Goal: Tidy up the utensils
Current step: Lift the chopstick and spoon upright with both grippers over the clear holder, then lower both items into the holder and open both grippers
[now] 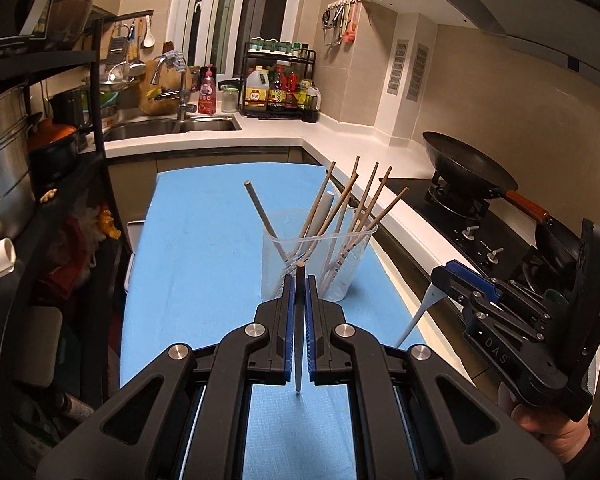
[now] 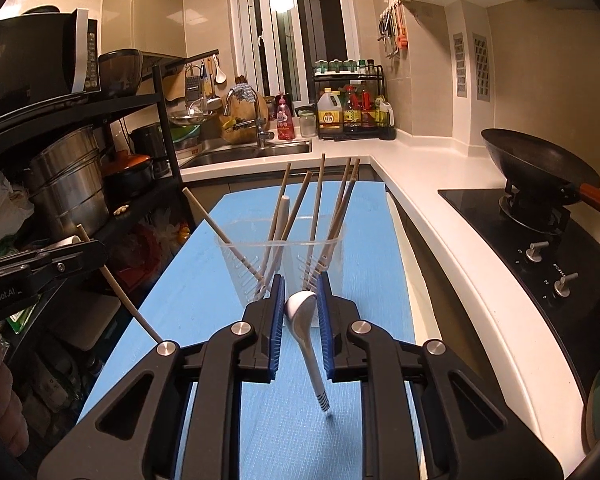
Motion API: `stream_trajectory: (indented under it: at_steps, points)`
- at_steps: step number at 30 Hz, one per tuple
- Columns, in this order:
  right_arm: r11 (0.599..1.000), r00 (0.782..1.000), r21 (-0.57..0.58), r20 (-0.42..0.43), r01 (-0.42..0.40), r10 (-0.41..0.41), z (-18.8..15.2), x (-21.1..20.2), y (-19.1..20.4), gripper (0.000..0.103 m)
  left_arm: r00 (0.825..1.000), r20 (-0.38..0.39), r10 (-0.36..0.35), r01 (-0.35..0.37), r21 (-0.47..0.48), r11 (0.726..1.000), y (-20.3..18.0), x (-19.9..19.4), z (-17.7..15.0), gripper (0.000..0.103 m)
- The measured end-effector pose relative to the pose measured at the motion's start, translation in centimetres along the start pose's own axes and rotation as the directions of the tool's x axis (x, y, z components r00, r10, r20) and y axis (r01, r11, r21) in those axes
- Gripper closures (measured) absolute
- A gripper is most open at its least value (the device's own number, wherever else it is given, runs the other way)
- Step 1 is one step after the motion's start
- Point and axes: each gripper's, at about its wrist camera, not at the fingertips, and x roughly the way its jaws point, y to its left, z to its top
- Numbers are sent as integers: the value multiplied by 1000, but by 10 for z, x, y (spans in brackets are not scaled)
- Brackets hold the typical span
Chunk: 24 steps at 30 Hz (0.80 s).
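Left claw (image 1: pixel 299 280) grips chopstick (image 1: pixel 298 344) — right claw (image 2: pixel 299 284) grips spoon (image 2: pixel 306 332).

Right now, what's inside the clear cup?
The cup holds several chopsticks standing tilted, plus one white handle. The ribbed wall blurs their lower ends, so the exact count is unclear. The gripped chopstick and spoon are still outside.
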Motion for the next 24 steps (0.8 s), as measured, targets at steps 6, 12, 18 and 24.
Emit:
stream_trajectory:
  at_steps: [6,12,18,24]
  points:
    - [1000,1000,2,-14,5,-5,2,9,-4,95,1000,-3,1,-1,19,1000,-5,2,6,98]
    - [997,998,72,-52,-23,27,-7,18,-16,96,1000,-15,-6,6,22,1000,-7,5,4,98]
    - [993,997,97,-38,-64,68,13,3,-10,96,1000,-19,-7,7,21,1000,-9,4,8,98]
    - [987,994,123,-14,-107,110,47,-10,-3,96,1000,-9,-1,1,25,1000,-10,-6,28,98]
